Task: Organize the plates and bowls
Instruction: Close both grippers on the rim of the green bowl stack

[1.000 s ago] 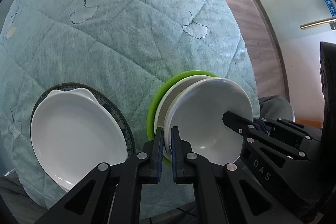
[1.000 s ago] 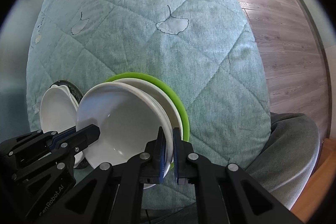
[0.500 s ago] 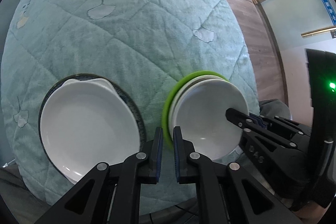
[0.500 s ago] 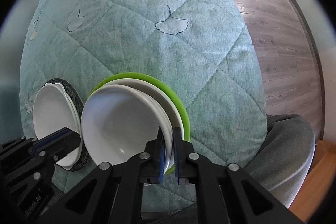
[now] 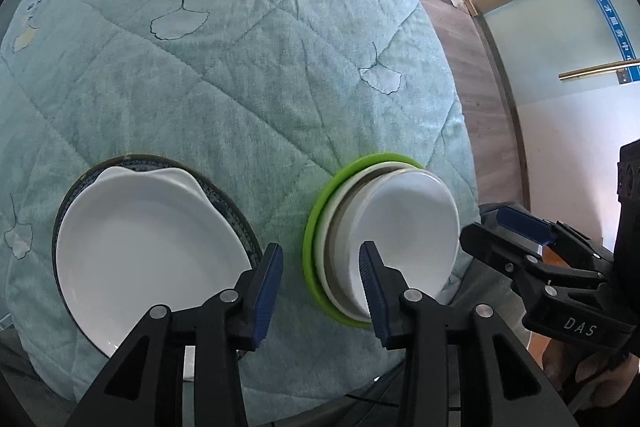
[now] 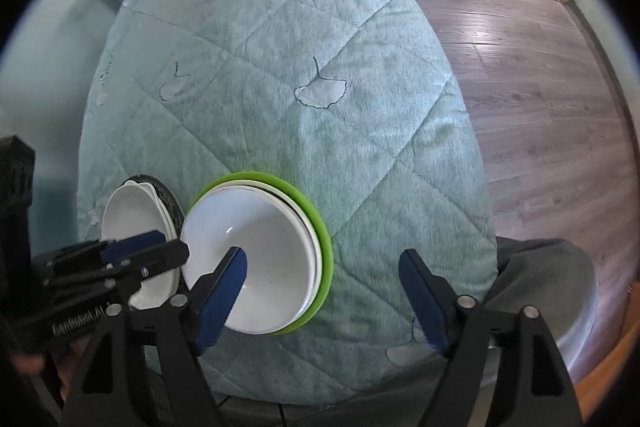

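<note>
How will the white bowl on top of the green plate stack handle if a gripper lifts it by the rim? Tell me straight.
The white bowl looks glazed and glossy, so probably slippery between the fingers. It looks ceramic: likely stiff, fairly heavy, and chippable if dropped. It sits loose on a cream plate and the green plate, so a rim lift may tilt it.

Right tool (image 6: 322, 297), jaws opening and clear of the white bowl (image 6: 248, 263) stacked on a green plate (image 6: 325, 255); left tool (image 6: 148, 253) beside; quilted bench (image 6: 320, 87).
</note>
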The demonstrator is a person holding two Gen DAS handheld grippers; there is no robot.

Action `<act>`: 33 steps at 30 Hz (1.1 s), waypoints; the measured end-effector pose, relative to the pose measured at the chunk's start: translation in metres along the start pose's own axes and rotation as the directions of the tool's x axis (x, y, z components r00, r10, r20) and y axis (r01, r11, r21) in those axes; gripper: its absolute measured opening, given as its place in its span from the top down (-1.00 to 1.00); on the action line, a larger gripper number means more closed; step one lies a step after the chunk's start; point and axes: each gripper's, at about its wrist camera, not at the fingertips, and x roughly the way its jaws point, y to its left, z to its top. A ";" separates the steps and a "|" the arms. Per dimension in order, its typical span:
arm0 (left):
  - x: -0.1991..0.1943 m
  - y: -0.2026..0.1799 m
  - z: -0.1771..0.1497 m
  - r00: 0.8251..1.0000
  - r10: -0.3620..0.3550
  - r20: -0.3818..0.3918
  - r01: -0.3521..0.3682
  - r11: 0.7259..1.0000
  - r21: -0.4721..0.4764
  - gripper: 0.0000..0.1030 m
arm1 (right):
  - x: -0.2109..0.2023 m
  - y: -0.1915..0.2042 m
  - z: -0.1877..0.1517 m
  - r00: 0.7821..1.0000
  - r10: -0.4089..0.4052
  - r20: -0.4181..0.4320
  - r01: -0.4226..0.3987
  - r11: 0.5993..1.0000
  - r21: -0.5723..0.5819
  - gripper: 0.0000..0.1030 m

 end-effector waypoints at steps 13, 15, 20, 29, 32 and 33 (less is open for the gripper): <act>0.042 -0.009 0.017 0.994 -0.044 -0.095 0.046 0.999 0.021 0.35 | 0.054 -0.029 0.011 0.981 0.131 -0.145 -0.125 0.991 0.050 -0.07; 0.046 -0.007 0.016 0.994 -0.031 -0.101 0.034 0.999 0.027 0.43 | 0.060 -0.027 0.011 0.977 0.136 -0.161 -0.131 0.990 0.043 0.14; 0.050 0.001 0.015 0.994 -0.044 -0.097 0.043 0.999 -0.013 0.50 | 0.067 -0.018 0.010 0.967 0.172 -0.185 -0.170 0.985 0.029 0.47; 0.050 0.004 0.011 0.995 -0.038 -0.089 0.037 0.999 -0.005 0.54 | 0.073 -0.005 0.009 0.967 0.163 -0.197 -0.157 0.987 0.044 0.63; 0.049 0.002 0.011 0.996 -0.031 -0.087 0.031 1.000 0.000 0.56 | 0.074 -0.002 0.009 0.969 0.155 -0.193 -0.148 0.988 0.047 0.63; 0.049 0.001 0.011 0.996 -0.024 -0.085 0.025 1.000 0.006 0.57 | 0.072 -0.005 0.009 0.970 0.152 -0.191 -0.146 0.988 0.045 0.63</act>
